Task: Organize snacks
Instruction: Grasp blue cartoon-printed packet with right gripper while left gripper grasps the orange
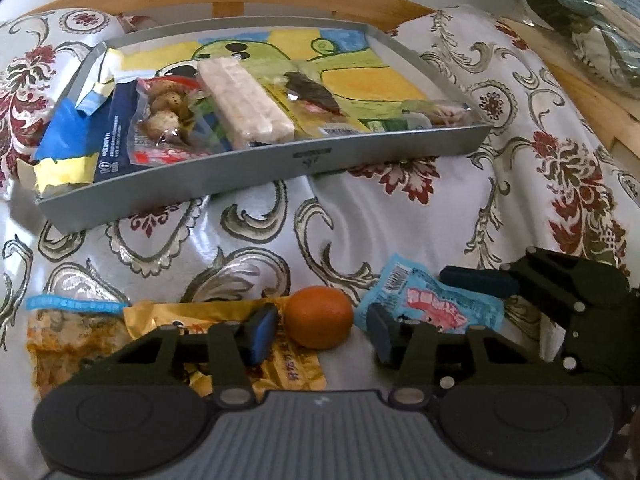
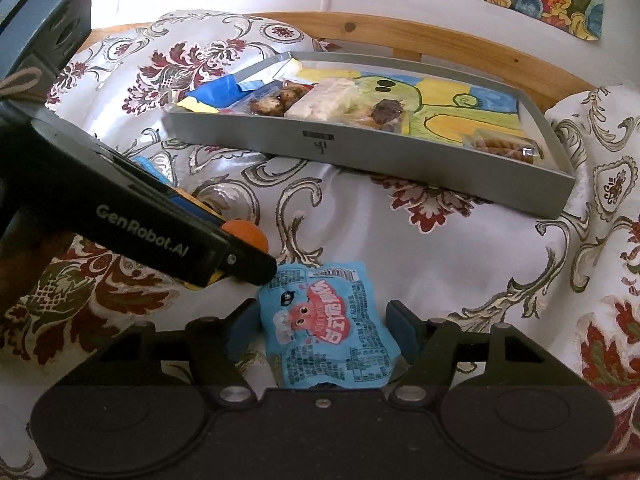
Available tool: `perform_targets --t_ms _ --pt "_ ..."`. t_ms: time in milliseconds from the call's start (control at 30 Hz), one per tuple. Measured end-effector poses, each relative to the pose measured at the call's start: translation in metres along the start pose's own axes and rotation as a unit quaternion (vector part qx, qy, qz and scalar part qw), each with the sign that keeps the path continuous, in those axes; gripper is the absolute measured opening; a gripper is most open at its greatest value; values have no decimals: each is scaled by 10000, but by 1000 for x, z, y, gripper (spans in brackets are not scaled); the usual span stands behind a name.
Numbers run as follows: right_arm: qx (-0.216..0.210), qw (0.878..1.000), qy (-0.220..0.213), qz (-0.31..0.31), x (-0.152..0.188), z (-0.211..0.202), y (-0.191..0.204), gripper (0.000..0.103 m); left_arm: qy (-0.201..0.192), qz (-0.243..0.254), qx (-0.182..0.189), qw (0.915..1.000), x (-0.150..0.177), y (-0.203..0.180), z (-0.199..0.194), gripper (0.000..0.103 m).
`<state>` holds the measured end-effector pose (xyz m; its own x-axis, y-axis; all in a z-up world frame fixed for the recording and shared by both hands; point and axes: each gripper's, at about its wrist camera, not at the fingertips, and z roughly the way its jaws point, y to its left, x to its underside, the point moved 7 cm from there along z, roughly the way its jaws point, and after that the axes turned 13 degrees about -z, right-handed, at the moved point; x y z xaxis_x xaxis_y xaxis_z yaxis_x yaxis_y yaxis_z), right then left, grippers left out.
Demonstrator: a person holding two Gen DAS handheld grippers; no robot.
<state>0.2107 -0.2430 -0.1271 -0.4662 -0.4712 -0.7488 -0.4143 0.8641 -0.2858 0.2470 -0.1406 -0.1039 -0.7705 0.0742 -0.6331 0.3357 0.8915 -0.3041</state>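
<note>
Several snacks already lie in the far grey tray (image 1: 312, 160). Near me, my left jaws gape around the orange (image 1: 320, 317), my right around the blue packet (image 2: 326, 328); two yellow packs wait at left.

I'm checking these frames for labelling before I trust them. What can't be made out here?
- Yellow packet, left wrist view: the left gripper covers its lower part, and its print is too small to read.
- Orange, right wrist view: mostly behind the left gripper's body.
- Blue packet, right wrist view: near end hidden under the right gripper; small print is unreadable.
- Tray, both views: snacks overlap; far-right ones are blurred.
</note>
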Motion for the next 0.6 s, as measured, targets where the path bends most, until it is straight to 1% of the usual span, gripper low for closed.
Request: perform_targets --t_ms 67,133,233,367,600 --pt "-8 10000 9 2 0 0 0 69 -2 8 -66 10000 0 1 1 45" --pt "2 10000 43 -24 0 1 0 69 10 22 -92 10000 0 1 1 42" --pt "27 9999 84 -65 0 1 2 67 13 3 -102 9999 1 1 0 41" --pt "-8 9999 103 -64 -1 1 4 62 14 -35 -116 9999 2 1 -2 41" --pt "34 9999 101 -80 -1 0 5 60 20 -40 -176 9998 3 1 -4 41"
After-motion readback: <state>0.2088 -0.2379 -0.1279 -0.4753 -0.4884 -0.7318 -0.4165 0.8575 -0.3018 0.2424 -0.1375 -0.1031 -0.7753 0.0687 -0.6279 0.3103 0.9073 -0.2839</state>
